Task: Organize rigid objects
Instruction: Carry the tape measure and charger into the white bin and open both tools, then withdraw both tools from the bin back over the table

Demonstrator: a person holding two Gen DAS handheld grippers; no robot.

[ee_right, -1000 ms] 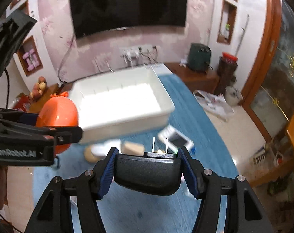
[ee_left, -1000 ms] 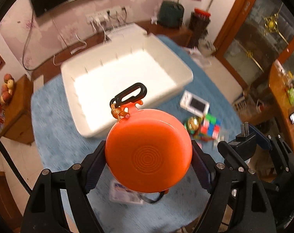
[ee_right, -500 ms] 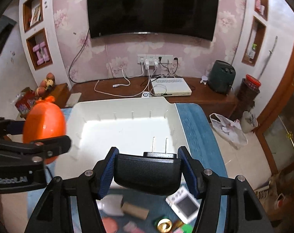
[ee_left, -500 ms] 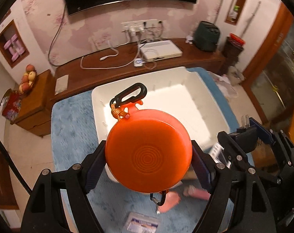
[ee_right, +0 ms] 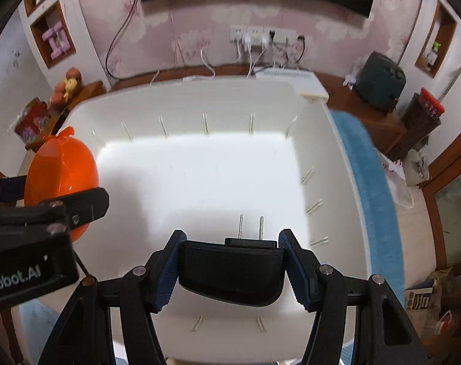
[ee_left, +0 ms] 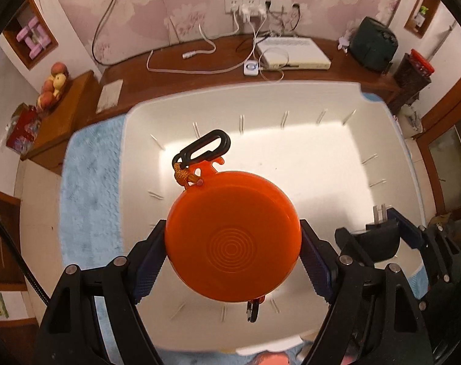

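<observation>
Two grippers hang side by side over one big white bin (ee_right: 337,158), which fills most of both wrist views and sits on a blue mat (ee_right: 373,182) in front of a wooden TV bench (ee_left: 200,54). No object shows on the visible part of the bin's floor, only bright reflected light and thin ribs along the walls; the near corners are hidden behind the tools. Judging by the task, this tub is the collecting place for the rigid items, and both loads are held above it so they can be lowered or dropped inside.

Next in size, the orange round case (ee_left: 233,243) is clamped by its rim in the left gripper (ee_left: 233,252), flat face toward the camera, so the padded fingers (ee_left: 149,261) bite on its widest part. It is above the bin's left-middle area, apparently not touching the floor. A black carabiner (ee_left: 204,149) on an orange cord sticks out from its far edge, and another clip dangles beneath.

Smaller, the black plug adapter (ee_right: 230,270) is pinched across its body by the right gripper (ee_right: 230,267), its two metal prongs (ee_right: 251,228) pointing forward, away from the pads. It hovers over the near part of the bin.
</observation>
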